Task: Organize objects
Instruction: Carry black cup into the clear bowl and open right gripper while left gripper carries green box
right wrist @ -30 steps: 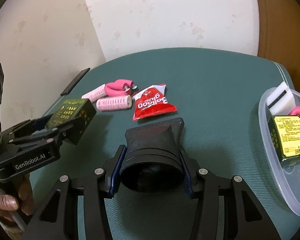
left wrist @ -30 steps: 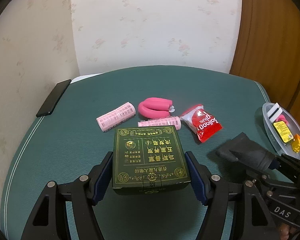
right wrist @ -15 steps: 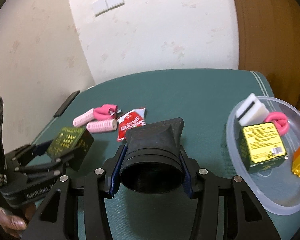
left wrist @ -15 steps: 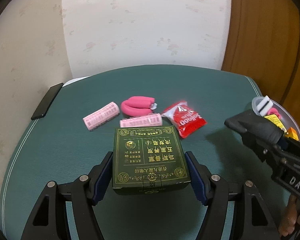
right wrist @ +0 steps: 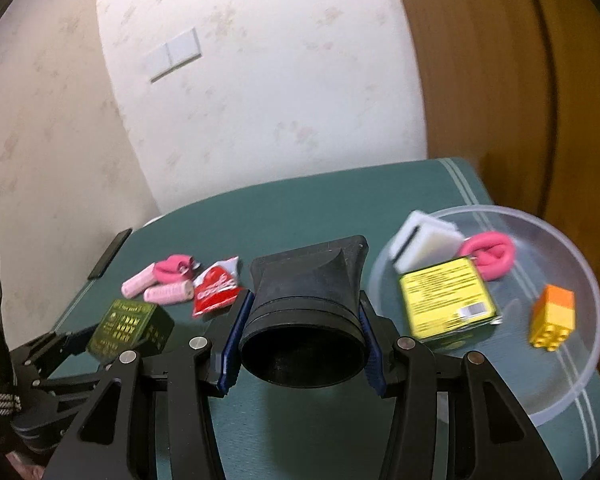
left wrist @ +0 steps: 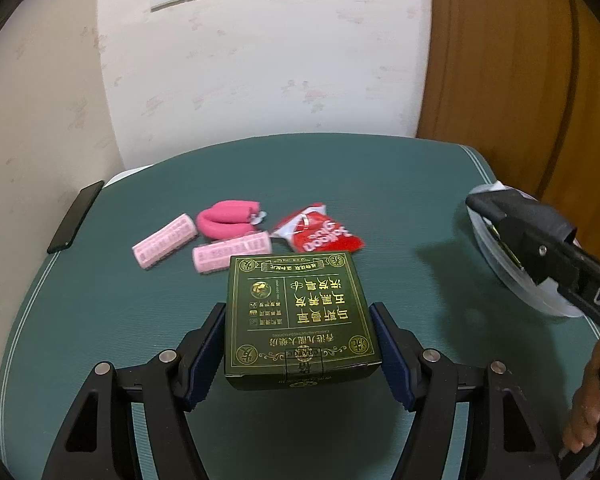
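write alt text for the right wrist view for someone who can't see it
The right gripper grips a black rubber funnel-shaped piece above a green table, beside a clear bowl holding a yellow box, orange block, white sponge and pink curler.

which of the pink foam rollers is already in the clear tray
The curled pink roller lies in the clear tray; the other curled one lies on the table.

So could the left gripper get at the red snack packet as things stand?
Probably not: the left gripper is shut on the green box, so it has no free jaws, though the red packet lies uncovered just beyond.
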A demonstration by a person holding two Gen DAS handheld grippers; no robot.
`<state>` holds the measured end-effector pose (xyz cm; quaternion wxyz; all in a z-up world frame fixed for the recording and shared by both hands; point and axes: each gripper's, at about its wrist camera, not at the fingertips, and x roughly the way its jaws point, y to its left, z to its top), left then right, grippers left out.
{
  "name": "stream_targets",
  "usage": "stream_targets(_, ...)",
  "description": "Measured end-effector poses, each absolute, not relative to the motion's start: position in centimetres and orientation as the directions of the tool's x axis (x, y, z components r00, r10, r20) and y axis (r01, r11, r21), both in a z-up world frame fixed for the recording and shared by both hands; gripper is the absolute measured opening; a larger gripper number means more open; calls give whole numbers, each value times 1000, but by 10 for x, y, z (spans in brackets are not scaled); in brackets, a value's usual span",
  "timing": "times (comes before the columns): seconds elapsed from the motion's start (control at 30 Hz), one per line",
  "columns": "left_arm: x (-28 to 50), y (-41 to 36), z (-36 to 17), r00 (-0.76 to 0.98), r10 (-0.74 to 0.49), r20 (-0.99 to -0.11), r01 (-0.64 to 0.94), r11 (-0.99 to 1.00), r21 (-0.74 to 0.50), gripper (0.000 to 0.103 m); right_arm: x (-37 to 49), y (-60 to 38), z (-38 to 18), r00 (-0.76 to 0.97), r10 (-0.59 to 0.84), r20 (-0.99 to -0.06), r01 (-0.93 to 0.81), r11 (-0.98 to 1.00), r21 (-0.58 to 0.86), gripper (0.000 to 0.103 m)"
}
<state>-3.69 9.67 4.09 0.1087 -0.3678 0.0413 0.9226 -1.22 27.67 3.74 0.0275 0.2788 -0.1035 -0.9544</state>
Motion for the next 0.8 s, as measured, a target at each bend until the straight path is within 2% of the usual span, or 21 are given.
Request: stream_targets(0.8,-26,169,55,-697,230,-679,-361,-931,55,72,6,402,44,-839,145,-524,-253,-957,140,50)
